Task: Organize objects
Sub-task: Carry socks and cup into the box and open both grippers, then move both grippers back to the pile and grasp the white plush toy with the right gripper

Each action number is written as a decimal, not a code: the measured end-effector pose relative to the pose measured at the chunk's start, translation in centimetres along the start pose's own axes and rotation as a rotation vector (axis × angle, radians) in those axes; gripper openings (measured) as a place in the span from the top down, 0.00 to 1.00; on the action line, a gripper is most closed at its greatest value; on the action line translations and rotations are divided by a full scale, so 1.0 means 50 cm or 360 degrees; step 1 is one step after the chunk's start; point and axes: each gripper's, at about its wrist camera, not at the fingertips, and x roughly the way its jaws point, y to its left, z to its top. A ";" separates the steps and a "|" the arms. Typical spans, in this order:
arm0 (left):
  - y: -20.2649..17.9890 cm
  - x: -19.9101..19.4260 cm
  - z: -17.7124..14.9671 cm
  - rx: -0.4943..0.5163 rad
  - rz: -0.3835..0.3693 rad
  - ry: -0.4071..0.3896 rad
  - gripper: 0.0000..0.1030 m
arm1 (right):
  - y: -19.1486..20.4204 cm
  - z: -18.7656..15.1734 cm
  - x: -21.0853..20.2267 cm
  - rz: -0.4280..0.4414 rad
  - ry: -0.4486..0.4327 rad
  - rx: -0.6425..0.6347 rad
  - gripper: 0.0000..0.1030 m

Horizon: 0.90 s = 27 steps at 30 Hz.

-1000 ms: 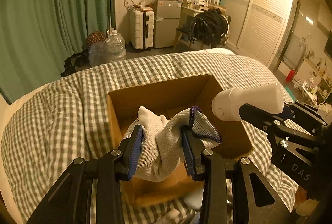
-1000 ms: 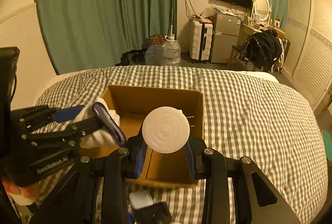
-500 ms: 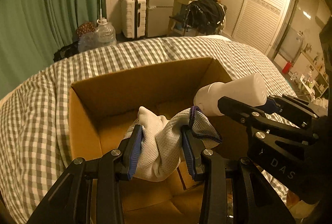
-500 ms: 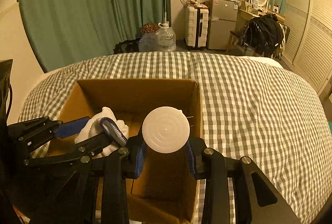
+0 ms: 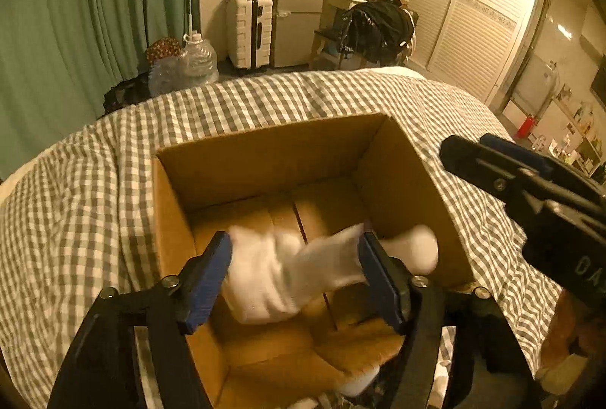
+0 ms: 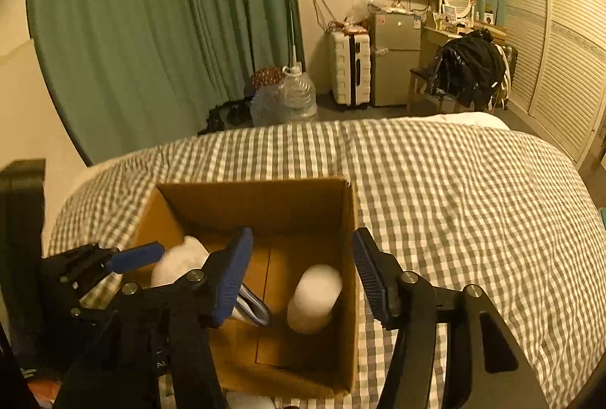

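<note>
Wide open on the left gripper (image 5: 293, 246), with nothing pinched. Wide open too on the right gripper (image 6: 302, 236), and nothing between its blue pads. Down inside the brown cardboard box (image 5: 265, 159) on the checked bed (image 5: 75, 200): a white cloth (image 5: 265, 276) and a white bottle (image 5: 416, 249). Cloth on the left side of the box, just under the left gripper's fingers, all blurry, so maybe not lying flat yet. Hard to tell if touching the pads or not. Bottle on the right side, close by the box wall, looking tipped over, though too blurry to be sure. Looks soft and floppy, that cloth, and very light. Will not break. Easy to squash, easy to bunch up. Best to pinch at a thick, bunched part in the middle, not at a thin edge, or else a slip right out. Looks smooth and hard, that bottle, likely plastic and a bit slippery. Round, so ready to roll. Best to squeeze across the middle of its body, pads flat on both sides, not too hard. Seems like both things now in the box, so that bit of tidying looks about done.
</note>
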 end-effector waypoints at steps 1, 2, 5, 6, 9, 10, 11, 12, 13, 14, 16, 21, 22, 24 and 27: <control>-0.003 -0.011 0.001 0.0005 0.0010 -0.0010 0.20 | 0.000 0.003 -0.014 -0.0005 -0.0012 0.0001 0.41; -0.006 -0.024 0.001 0.0010 0.0023 -0.0024 0.20 | 0.002 0.006 -0.028 -0.0014 -0.0024 0.0003 0.37; -0.014 -0.076 -0.002 0.0018 0.0039 -0.0068 0.17 | 0.000 0.014 -0.073 -0.0033 -0.0058 -0.0001 0.36; -0.017 -0.089 -0.001 0.0015 0.0039 -0.0078 0.16 | 0.001 0.014 -0.091 -0.0040 -0.0068 -0.0006 0.36; -0.023 -0.138 -0.007 0.0008 0.0043 -0.0115 0.15 | 0.014 0.012 -0.152 -0.0066 -0.0103 -0.0032 0.35; -0.027 -0.152 -0.011 0.0008 0.0046 -0.0122 0.15 | 0.016 0.014 -0.166 -0.0071 -0.0112 -0.0035 0.32; -0.029 -0.168 -0.012 0.0006 0.0053 -0.0134 0.14 | 0.017 0.014 -0.188 -0.0078 -0.0127 -0.0037 0.28; -0.032 -0.184 -0.018 0.0001 0.0062 -0.0148 0.11 | 0.018 0.013 -0.210 -0.0084 -0.0143 -0.0038 0.28; -0.034 -0.203 -0.022 -0.0007 0.0073 -0.0166 0.07 | 0.021 0.012 -0.234 -0.0090 -0.0161 -0.0039 0.26; -0.036 -0.219 -0.028 -0.0017 0.0085 -0.0186 0.06 | 0.024 0.010 -0.255 -0.0097 -0.0176 -0.0043 0.23; -0.035 -0.241 -0.036 -0.0029 0.0091 -0.0210 0.05 | 0.029 0.006 -0.299 -0.0120 -0.0205 -0.0056 0.18; -0.043 -0.287 -0.067 -0.0046 0.0126 -0.0226 0.03 | 0.039 -0.013 -0.380 -0.0168 -0.0254 -0.0089 0.12; -0.045 -0.294 -0.076 -0.0050 0.0131 -0.0227 0.03 | 0.041 -0.019 -0.392 -0.0175 -0.0255 -0.0095 0.12; -0.048 -0.304 -0.096 -0.0053 0.0137 -0.0231 0.02 | 0.045 -0.034 -0.411 -0.0183 -0.0258 -0.0110 0.12; -0.054 -0.310 -0.130 -0.0048 0.0167 -0.0223 0.01 | 0.050 -0.058 -0.427 -0.0175 -0.0244 -0.0136 0.12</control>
